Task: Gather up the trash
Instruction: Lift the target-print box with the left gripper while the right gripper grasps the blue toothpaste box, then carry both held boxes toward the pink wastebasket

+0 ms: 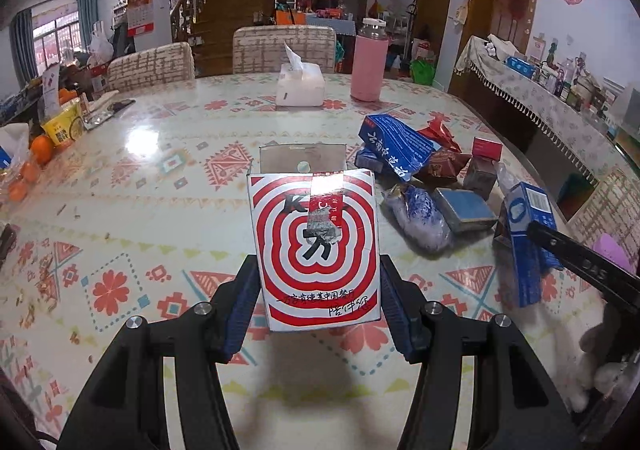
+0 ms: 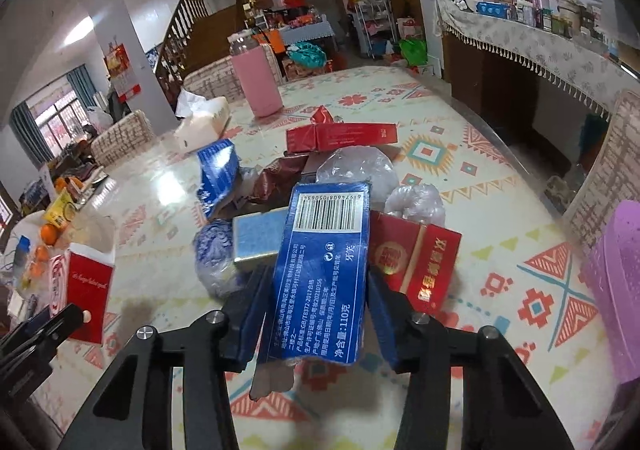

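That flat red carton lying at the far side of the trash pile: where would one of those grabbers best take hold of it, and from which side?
The red carton is long and thin and lies crosswise behind the pile. Probably best to come from above, or from the bare table behind it, and pinch across its narrow width near the middle. From the near side the crumpled plastic bag blocks it.

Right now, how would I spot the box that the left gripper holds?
Look at the patterned table, left of the trash pile. The box stands upright between the left gripper fingers. Only it has red and white rings like a target; the neighbours are mostly blue.
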Demonstrator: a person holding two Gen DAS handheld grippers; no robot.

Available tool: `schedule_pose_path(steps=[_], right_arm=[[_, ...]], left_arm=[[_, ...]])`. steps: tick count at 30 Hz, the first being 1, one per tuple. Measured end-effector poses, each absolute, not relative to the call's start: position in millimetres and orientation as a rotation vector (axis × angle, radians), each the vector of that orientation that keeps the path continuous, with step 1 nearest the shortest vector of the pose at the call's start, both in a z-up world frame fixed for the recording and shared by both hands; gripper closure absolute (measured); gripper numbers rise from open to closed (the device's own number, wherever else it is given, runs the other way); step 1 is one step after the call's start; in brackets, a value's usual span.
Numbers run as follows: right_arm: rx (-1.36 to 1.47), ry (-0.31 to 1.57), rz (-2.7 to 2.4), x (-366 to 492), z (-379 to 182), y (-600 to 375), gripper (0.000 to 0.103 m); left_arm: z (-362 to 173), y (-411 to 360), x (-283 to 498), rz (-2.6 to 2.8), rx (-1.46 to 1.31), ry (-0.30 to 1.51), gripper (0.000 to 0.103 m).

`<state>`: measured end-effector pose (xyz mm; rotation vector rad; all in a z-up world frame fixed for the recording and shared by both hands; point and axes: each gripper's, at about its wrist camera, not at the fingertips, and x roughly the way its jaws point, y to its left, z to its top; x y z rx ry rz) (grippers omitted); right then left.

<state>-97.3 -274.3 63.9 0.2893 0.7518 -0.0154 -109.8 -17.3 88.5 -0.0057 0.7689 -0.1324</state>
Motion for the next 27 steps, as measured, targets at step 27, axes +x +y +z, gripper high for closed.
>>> schedule_pose_path(steps=[27], right_arm=[[0.339,0.686,0.091,-173.4,79.0,-287.3,0.051]], left_arm=[[97.7,-56.4,-151.6,-0.098,0.159,0.712,0.046]])
